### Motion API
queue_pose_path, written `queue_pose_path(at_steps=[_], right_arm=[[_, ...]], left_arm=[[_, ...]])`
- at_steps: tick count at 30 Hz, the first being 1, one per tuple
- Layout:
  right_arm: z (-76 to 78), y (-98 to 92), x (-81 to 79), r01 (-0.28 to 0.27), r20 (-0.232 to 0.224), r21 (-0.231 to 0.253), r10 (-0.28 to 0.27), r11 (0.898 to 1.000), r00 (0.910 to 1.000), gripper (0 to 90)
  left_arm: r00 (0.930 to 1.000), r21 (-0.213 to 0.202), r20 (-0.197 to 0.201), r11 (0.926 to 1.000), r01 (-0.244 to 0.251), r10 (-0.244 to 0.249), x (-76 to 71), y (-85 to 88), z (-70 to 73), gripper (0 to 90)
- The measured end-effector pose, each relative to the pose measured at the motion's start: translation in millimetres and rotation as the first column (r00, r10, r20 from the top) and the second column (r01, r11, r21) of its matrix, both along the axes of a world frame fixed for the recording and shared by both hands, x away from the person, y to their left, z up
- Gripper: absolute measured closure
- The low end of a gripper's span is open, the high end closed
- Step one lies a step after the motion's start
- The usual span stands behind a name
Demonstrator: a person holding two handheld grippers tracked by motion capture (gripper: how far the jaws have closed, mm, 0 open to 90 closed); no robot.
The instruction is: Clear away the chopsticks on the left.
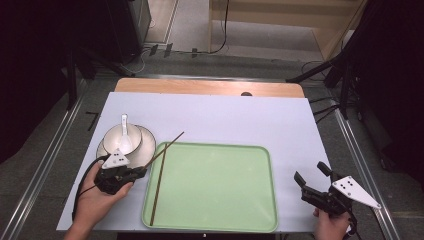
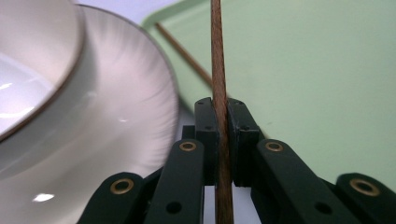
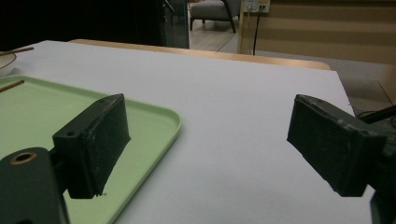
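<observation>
Two chopsticks are in play, and only one has reached the tray so far. From the high view, one chopstick (image 1: 158, 187) lies along the left side of the green tray (image 1: 220, 220), while the second chopstick (image 1: 167, 146) is clamped in the left gripper (image 1: 141, 171) at the tray's left rim, its far end slanting up and away over the tray's upper left corner. Just behind that gripper sits a bowl (image 1: 113, 136) on a plate (image 1: 149, 139) with a white spoon (image 1: 124, 134) in it, all on the white table cover (image 1: 225, 115) and outside the tray. The right gripper (image 1: 311, 175) waits off the tray's right edge, jaws apart and empty. My judgement: the held chopstick needs laying beside its twin, and the crockery may follow.

Seen in the left gripper view, the jaws press shut on the held stick (image 2: 218, 70), which runs straight up between the pads; the tray's resting stick (image 2: 184, 53) shows beyond, and the plate's pale rim (image 2: 135, 107) curves at the left.

Through the right gripper view, both pads stand wide with nothing between them, above the tray corner (image 3: 163, 122) and bare cover (image 3: 243, 116).

No brand, label or readable writing appears anywhere.
</observation>
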State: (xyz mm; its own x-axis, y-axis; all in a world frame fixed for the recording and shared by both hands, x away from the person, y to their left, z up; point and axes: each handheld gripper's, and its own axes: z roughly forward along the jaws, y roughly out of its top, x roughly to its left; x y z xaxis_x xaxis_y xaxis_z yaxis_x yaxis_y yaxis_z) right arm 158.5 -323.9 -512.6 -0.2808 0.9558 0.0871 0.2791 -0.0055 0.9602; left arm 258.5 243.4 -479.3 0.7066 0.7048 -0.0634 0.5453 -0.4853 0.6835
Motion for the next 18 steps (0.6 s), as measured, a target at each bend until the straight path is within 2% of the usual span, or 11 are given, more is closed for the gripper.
queue_pose_path(at_steps=[2, 3, 4, 7, 16, 18], right_arm=[[0.0, -0.2, -0.2, 0.001, 0.0, 0.001, -0.001, 1.0, 1.0, 12.7], [0.0, -0.2, -0.2, 0.001, 0.0, 0.001, -0.001, 1.0, 1.0, 12.7], [-0.1, -0.1, -0.2, -0.002, -0.001, 0.0, 0.002, 1.0, 1.0, 12.7], [-0.4, -0.2, -0.2, -0.001, -0.002, 0.004, 0.001, 1.0, 1.0, 12.7], [-0.5, 0.5, 0.4, -0.011, -0.001, 0.001, 0.011, 1.0, 0.9999, 12.7], [-0.5, 0.3, 0.4, -0.01, 0.001, 0.001, 0.01, 1.0, 0.9999, 12.6]], left_arm=[[0.9998, -0.003, -0.013, 0.9999, 0.015, -0.015, -3.8, -13.3, -1.7, 85.2], [0.9998, -0.003, -0.013, 0.9999, 0.015, -0.015, -3.8, -13.3, -1.7, 85.2], [0.9995, -0.016, -0.023, 0.9997, 0.02, -0.02, -6.4, -21.7, -2.9, 85.2], [0.999, -0.023, -0.036, 0.9994, 0.027, -0.028, -10.2, -31.8, -5.0, 85.2], [0.9947, -0.059, -0.097, 0.9979, 0.028, -0.034, -28.4, -71.4, -18.3, 85.1], [0.9939, -0.061, -0.104, 0.9977, 0.031, -0.037, -30.3, -74.9, -20.0, 85.2]])
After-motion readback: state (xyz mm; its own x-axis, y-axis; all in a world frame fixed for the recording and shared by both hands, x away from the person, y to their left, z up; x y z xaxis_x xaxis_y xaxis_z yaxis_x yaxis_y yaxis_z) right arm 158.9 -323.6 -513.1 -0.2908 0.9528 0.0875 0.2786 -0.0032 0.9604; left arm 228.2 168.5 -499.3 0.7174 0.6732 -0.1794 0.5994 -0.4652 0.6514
